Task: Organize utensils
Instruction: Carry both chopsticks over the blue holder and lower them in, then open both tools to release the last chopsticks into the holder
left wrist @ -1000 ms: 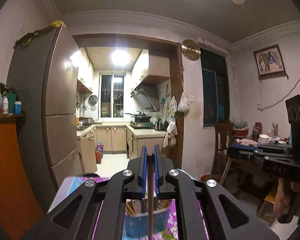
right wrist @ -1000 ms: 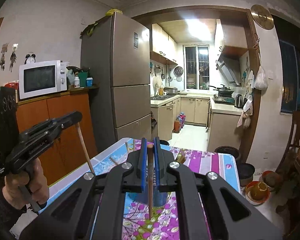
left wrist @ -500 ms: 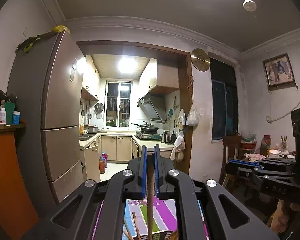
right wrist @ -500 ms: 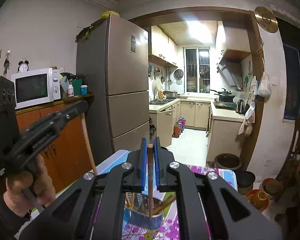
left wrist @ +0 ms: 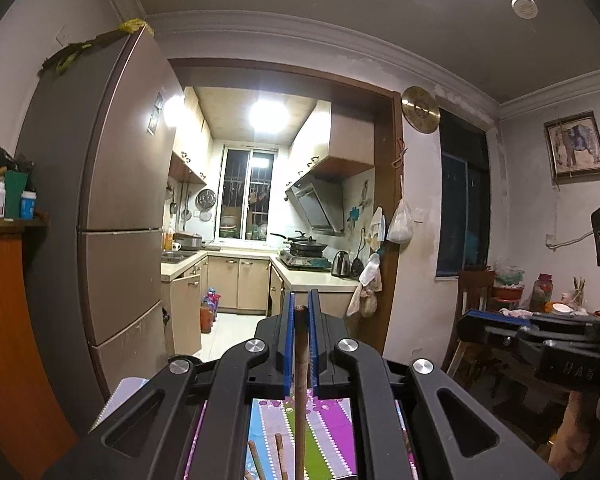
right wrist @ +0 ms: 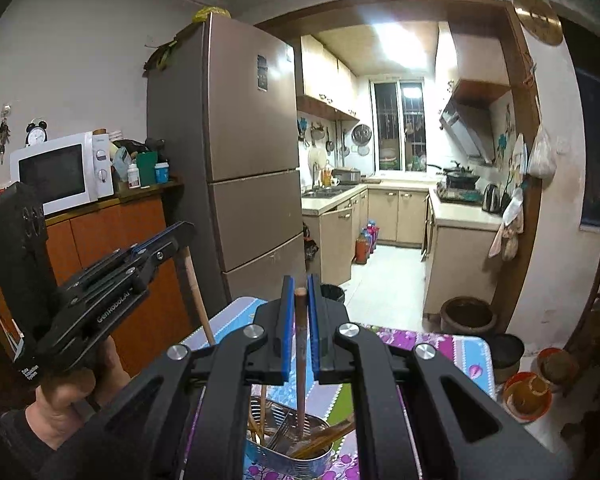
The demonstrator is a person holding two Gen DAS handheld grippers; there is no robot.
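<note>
My left gripper point(left wrist: 300, 312) is shut on a wooden chopstick point(left wrist: 300, 380) that hangs straight down; it also shows in the right wrist view point(right wrist: 180, 232) at the left, chopstick point(right wrist: 198, 296) slanting down. My right gripper point(right wrist: 300, 292) is shut on another wooden chopstick point(right wrist: 300, 360) whose lower end reaches into a metal utensil holder point(right wrist: 288, 452) holding several chopsticks and a fork. Two chopstick tops point(left wrist: 278, 456) show below the left gripper. The right gripper appears in the left wrist view point(left wrist: 500, 320) at the right.
The holder stands on a table with a floral purple cloth point(right wrist: 432, 348). A brown fridge point(right wrist: 244, 152) and orange cabinet point(right wrist: 132, 232) with a microwave point(right wrist: 60, 172) stand left. The kitchen lies ahead. Pots and bowls point(right wrist: 528, 396) sit on the floor right.
Both grippers have risen, each holding its chopstick. The table has dropped lower in the left wrist view. The right gripper has come over the holder, with its chopstick tip in it.
</note>
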